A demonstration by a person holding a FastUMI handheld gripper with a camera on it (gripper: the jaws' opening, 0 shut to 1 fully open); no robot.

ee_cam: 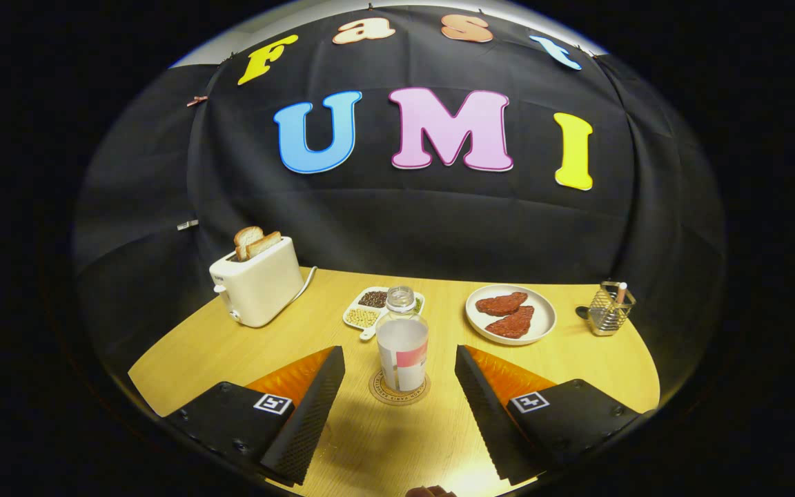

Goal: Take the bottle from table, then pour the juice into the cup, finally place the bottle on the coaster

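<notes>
Tool (399, 386) spread wide, touching nothing, flanking clear plastic bottle (402, 342) upright on round cork coaster (399, 388) atop wooden surface (577, 359). Probably light, slick, squashable; best gripped mid-body at label.

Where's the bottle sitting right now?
In the gripper view the bottle stands upright on the coaster, just ahead of the open gripper, in front of the divided snack dish.
</notes>
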